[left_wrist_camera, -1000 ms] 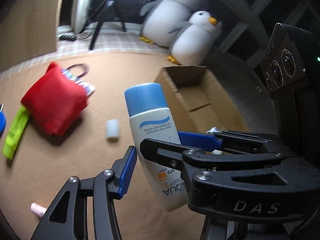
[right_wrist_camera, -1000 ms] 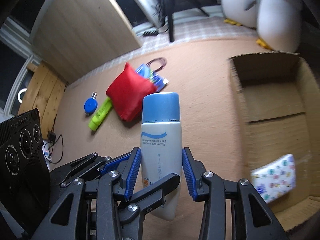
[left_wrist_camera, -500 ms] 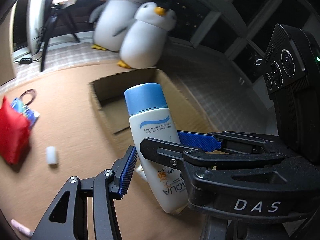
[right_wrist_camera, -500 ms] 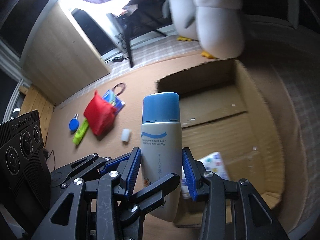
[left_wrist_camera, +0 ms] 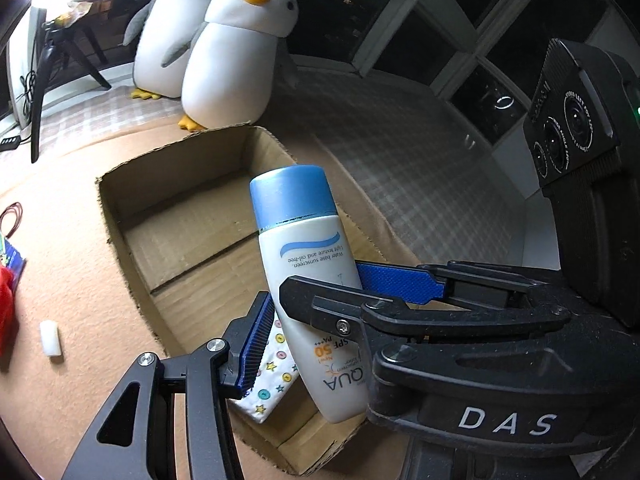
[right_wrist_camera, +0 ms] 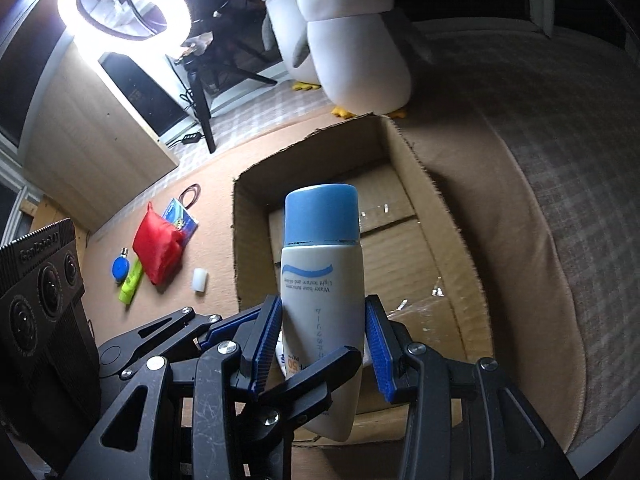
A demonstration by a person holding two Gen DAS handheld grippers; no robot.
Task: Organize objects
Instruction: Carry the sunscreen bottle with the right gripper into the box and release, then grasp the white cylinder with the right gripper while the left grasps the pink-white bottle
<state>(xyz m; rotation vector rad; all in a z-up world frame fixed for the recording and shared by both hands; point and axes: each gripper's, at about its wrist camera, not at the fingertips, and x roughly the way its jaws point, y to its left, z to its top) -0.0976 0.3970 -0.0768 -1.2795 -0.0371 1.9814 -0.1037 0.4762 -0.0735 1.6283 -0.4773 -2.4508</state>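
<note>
A white sunscreen bottle (left_wrist_camera: 308,264) with a blue cap hangs cap-forward over an open cardboard box (left_wrist_camera: 120,172). My left gripper (left_wrist_camera: 314,284) is shut on its lower body, blue pads pressing on both sides. In the right wrist view, my right gripper (right_wrist_camera: 324,316) is shut on the same bottle (right_wrist_camera: 322,264), and a black finger of the left gripper crosses in front below. The box (right_wrist_camera: 236,240) lies directly underneath. A star-patterned packet (left_wrist_camera: 268,384) rests in its near corner, half hidden by the bottle.
On the tan mat left of the box lie a small white cylinder (right_wrist_camera: 200,279), a red pouch (right_wrist_camera: 158,248), a green marker (right_wrist_camera: 131,280) and a blue round tag (right_wrist_camera: 120,267). Two penguin plush toys (right_wrist_camera: 356,40) stand behind the box, beside a ring light (right_wrist_camera: 124,0) on a tripod.
Both grippers carried the bottle to the right, from above the mat near the red pouch to above the box. The grip on the bottle looks the same.
</note>
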